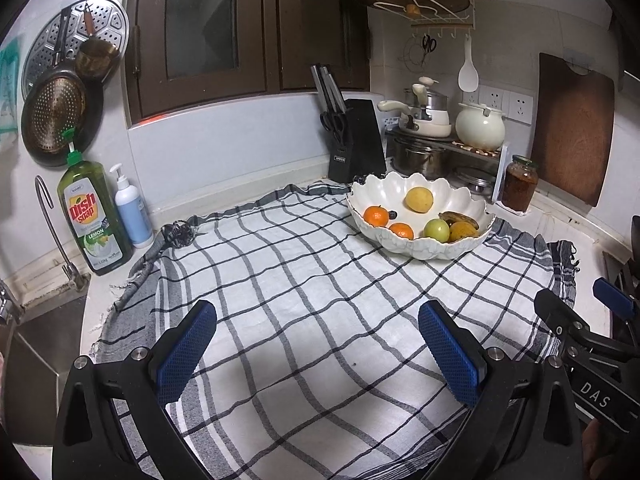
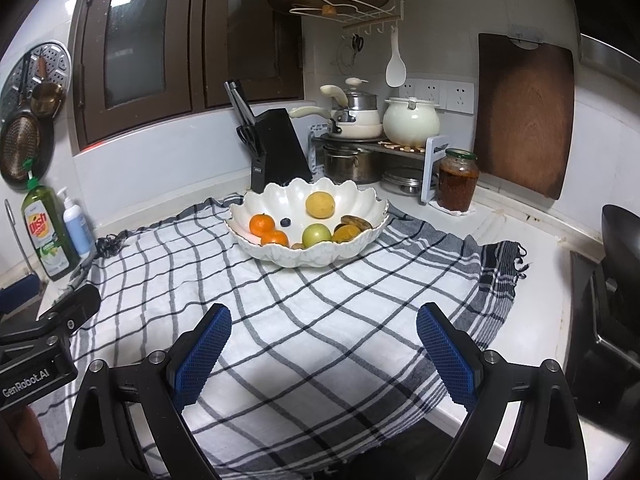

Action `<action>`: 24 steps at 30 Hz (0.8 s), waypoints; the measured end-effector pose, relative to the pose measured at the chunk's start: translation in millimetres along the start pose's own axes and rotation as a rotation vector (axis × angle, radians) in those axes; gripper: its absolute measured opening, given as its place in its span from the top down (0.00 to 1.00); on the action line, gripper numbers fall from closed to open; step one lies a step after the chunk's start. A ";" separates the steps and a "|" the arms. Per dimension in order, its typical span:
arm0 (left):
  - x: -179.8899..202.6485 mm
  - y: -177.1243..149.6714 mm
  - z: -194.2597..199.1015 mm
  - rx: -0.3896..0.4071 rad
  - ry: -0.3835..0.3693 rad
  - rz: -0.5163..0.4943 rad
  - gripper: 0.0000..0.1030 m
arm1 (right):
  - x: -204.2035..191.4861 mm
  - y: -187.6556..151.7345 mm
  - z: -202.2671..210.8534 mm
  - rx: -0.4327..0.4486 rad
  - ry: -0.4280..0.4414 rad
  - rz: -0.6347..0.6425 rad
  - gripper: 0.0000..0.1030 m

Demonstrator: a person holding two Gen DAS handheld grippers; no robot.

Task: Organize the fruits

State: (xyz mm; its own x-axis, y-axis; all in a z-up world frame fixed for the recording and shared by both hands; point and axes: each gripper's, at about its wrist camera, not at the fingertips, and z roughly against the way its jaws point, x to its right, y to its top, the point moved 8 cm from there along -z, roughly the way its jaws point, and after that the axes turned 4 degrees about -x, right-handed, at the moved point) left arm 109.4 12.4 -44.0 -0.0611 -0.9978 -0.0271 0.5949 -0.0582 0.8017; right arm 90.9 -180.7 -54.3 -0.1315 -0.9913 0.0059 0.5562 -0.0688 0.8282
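On the far left of the desk stand a green soap bottle [image 1: 94,216] and a small white pump bottle [image 1: 130,210]. A checked cloth [image 1: 320,300] covers the middle of the desk. No fruit lies on the cloth. All the fruit sits in the white bowl [image 2: 280,196] at the far side of the cloth, a little to the right.

In the bowl, going left to right, are two oranges [image 2: 262,225], one touching the other, a tiny dark berry [image 2: 285,222], a yellow lemon [image 2: 319,205] at the back, a green apple [image 2: 316,234], and a brown banana [image 2: 356,222] resting beside another yellow fruit [image 2: 346,234].

It looks like the fruit is all in the bowl, so the job seems to be at its end or at its very start. If there is more to do, the next move is to reach far forward to the bowl and pinch one fruit softly.

The left gripper [image 1: 316,332] hangs low over the near part of the cloth, jaws wide apart and holding nothing. The right gripper [image 2: 324,334] hangs just beside it on the right, level and pointing at the bowl, jaws wide too and holding nothing.
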 end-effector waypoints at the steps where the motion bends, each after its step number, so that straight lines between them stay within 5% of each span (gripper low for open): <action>1: -0.1 -0.1 -0.2 -0.001 -0.001 -0.001 0.00 | 0.1 0.3 0.0 0.000 0.001 0.002 0.08; 24: -3.6 -4.3 0.2 -0.010 0.002 0.014 0.01 | 1.2 -3.4 -1.4 0.000 0.002 0.000 0.08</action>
State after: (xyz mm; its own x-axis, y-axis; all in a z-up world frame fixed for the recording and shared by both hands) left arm 106.9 16.2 -47.3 -0.0508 -0.9986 -0.0170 0.6034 -0.0442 0.7962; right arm 90.1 -181.8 -57.9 -0.1295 -0.9916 0.0051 0.5562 -0.0684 0.8282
